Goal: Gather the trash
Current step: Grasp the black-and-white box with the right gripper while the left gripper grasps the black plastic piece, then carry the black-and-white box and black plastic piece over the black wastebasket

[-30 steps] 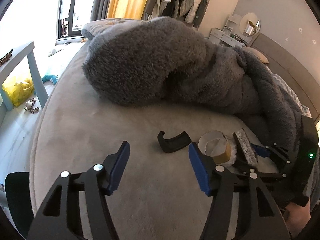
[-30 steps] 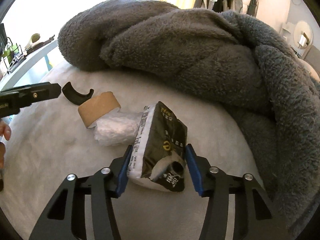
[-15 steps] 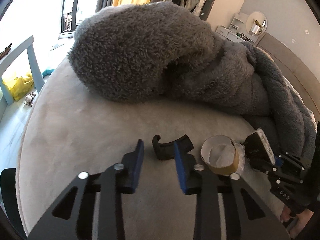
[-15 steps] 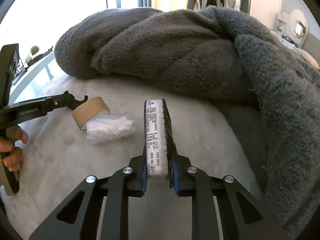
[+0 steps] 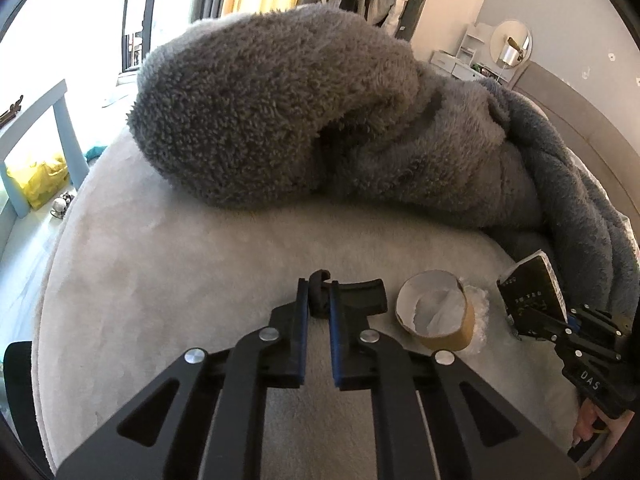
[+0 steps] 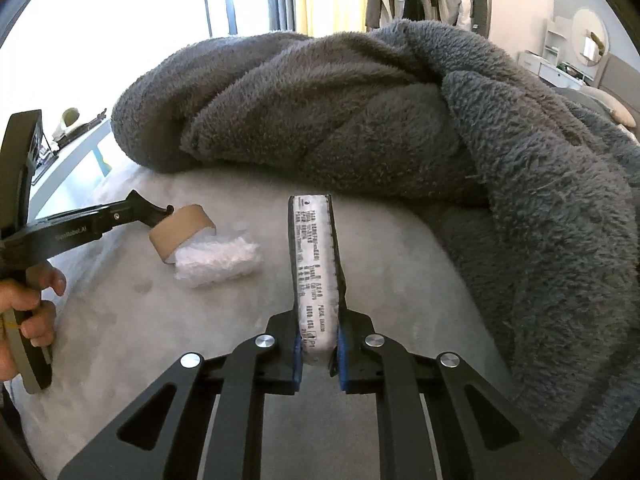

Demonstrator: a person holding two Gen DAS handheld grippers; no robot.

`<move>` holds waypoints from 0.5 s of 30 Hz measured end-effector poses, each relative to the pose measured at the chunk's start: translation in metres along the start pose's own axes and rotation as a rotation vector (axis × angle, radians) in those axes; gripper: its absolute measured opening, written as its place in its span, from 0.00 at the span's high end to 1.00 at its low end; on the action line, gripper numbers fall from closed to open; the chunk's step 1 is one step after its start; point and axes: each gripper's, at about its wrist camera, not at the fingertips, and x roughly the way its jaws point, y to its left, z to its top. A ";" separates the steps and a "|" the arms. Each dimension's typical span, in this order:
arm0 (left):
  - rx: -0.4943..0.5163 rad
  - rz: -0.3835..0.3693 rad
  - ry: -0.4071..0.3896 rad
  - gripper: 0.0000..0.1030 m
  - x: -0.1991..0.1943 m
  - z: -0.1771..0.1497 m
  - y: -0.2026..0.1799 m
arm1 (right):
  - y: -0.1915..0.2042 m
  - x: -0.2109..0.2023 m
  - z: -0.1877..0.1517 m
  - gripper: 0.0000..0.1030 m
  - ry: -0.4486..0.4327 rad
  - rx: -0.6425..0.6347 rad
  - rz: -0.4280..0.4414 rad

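Note:
My left gripper point(image 5: 319, 300) is closing its jaws on a black curved plastic piece point(image 5: 360, 296), which is pinched between the blue pads on the light grey bed point(image 5: 160, 280). Just right of it lie a short cardboard roll point(image 5: 434, 316) and a white crumpled wad point(image 5: 478, 316). My right gripper point(image 6: 319, 344) is closing tight on a flat black-and-white tissue pack point(image 6: 316, 260), squeezed thin and held edge-up above the bed. In the right wrist view the left gripper point(image 6: 148, 212) is at the far left, with the roll point(image 6: 180, 232) and wad point(image 6: 218, 258) beside it.
A heaped grey fleece blanket point(image 5: 280, 112) covers the far half of the bed and runs down its right side point(image 6: 560, 240). A hand point(image 6: 28, 308) holds the left gripper's handle. On the floor to the left are a pale blue table leg point(image 5: 60, 128) and a yellow bag point(image 5: 40, 180).
The left gripper's jaws went from wide apart to clamped on the black piece. The right gripper's jaws squeezed the tissue pack flat and raised it off the bed.

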 end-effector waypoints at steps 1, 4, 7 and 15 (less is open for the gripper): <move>0.002 -0.001 -0.004 0.90 -0.002 0.000 0.000 | -0.003 -0.005 -0.002 0.88 -0.003 -0.001 0.000; 0.011 -0.002 -0.013 0.90 -0.009 -0.003 0.000 | 0.003 -0.012 0.001 0.88 -0.014 0.002 0.004; 0.018 -0.004 -0.015 0.90 -0.015 -0.004 0.000 | 0.009 -0.018 0.004 0.88 -0.023 0.000 0.011; 0.046 -0.016 -0.026 0.90 -0.034 -0.007 0.001 | 0.042 -0.026 0.009 0.88 -0.032 0.017 0.049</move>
